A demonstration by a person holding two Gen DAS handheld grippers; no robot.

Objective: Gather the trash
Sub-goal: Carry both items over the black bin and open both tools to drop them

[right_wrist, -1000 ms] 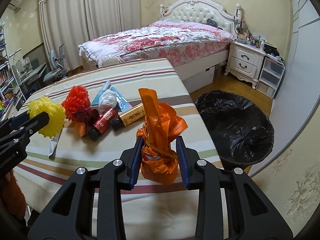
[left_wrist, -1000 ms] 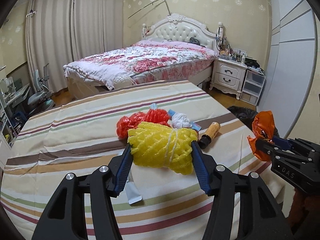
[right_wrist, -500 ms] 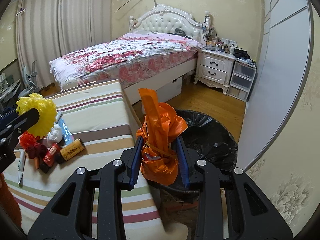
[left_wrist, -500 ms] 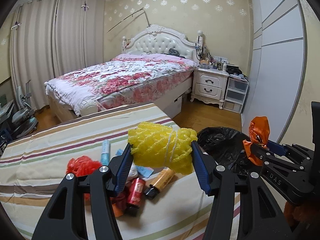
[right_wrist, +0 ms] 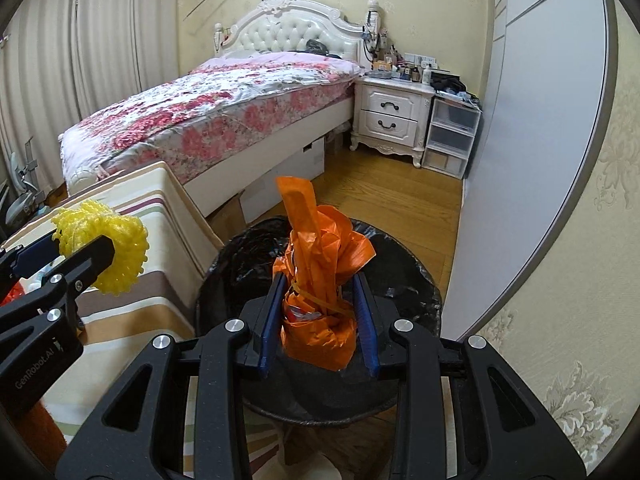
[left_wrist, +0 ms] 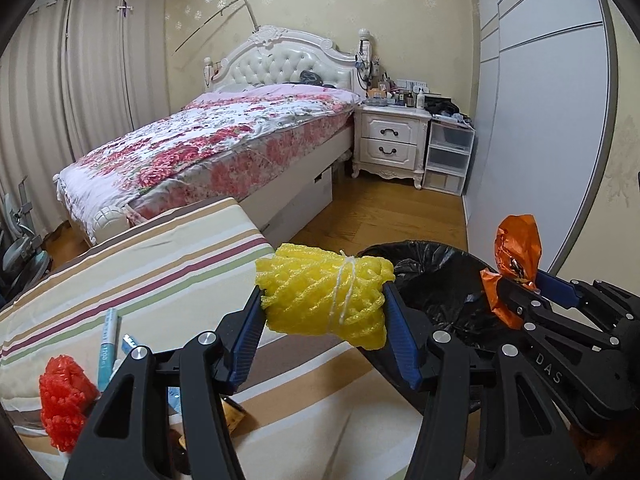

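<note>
Right now you carry one piece of trash in each gripper, and the risk lies in the release. Your left gripper [left_wrist: 324,332] is clamped about half open on the yellow foam-net bundle [left_wrist: 326,294], which sits at centre frame in the left wrist view, over the edge of the striped table [left_wrist: 168,256] and only at the left lip of the black-lined bin [left_wrist: 440,280]. If you let go there, I judge the light bundle could land on the rim or tumble to the floor beside the table; bring it further over the dark opening first.

Your right gripper [right_wrist: 318,328] is pinched narrowly on the orange bag bundle [right_wrist: 320,280], low centre in the right wrist view, with the bin [right_wrist: 400,264] directly behind and below it, so that drop looks safer. Its tall loose tail sticks up above the jaws, though, and could snag on a pad as they part.

Both bundles are held across their middles between the blue pads, with the ends bulging past the fingertips. The two grippers are near each other at the bin mouth, so opening both at once could make them collide. More trash, including a red net ball [left_wrist: 64,396] at lower left, waits on the table.
</note>
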